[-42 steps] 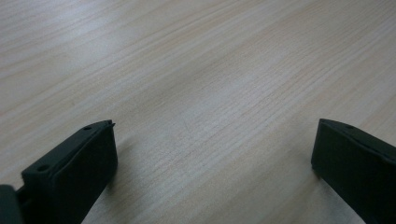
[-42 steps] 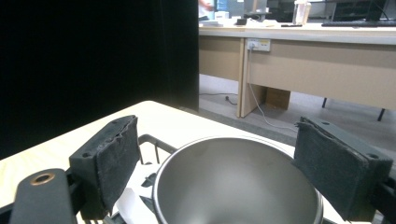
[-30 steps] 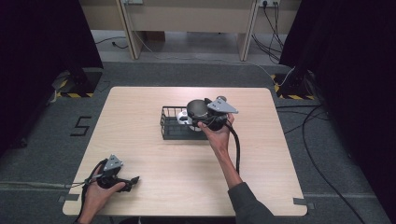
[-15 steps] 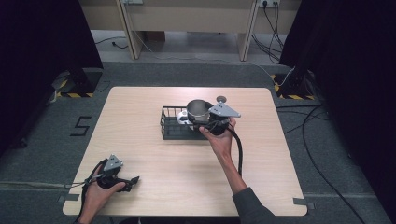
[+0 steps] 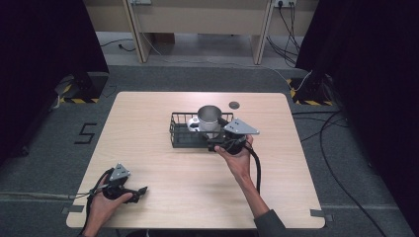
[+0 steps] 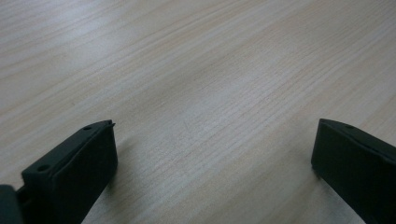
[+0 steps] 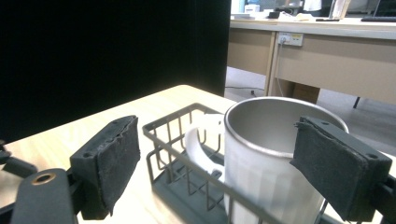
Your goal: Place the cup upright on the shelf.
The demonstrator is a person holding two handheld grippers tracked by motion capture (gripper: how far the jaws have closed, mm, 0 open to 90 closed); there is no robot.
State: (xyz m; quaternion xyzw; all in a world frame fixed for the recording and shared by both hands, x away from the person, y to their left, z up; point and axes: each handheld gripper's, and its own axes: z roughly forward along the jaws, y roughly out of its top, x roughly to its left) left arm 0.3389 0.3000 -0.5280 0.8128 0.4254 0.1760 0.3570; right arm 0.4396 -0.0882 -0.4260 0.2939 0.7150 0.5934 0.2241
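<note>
So, counting what I have on the bench (image 5: 148, 123): one black wire basket (image 5: 181, 134), one steel mug (image 5: 209, 118) standing upright inside it, and two tongs, one in each of the person's hands.

My right tongs (image 5: 220, 141) sit at the near right corner of the basket, held by the right hand (image 5: 237, 155), with the grey three-cornered plate (image 5: 240, 127) on top and one black cable (image 5: 257, 165) trailing back along the forearm. From the right gripper view the two jaws stand well apart — one pad (image 7: 114, 158) off to the left over bare bench, the other pad (image 7: 338, 165) in front of the mug's right side. I cannot tell whether that pad touches the mug. The mug (image 7: 275, 158) is open at the top, its rim clear of the basket's top wire (image 7: 187, 140), and one white handle-like loop (image 7: 201, 144) shows just beside it inside the basket, on its left.

My left tongs (image 5: 141, 189) rest low at the near left corner of the bench, gripped by the left hand (image 5: 106, 200). In the left gripper view the jaws are spread wide, with bare wood grain (image 6: 210, 93) between them.

One small dark round disc (image 5: 234, 104) lies on the bench beyond the basket, apart from it.
</note>
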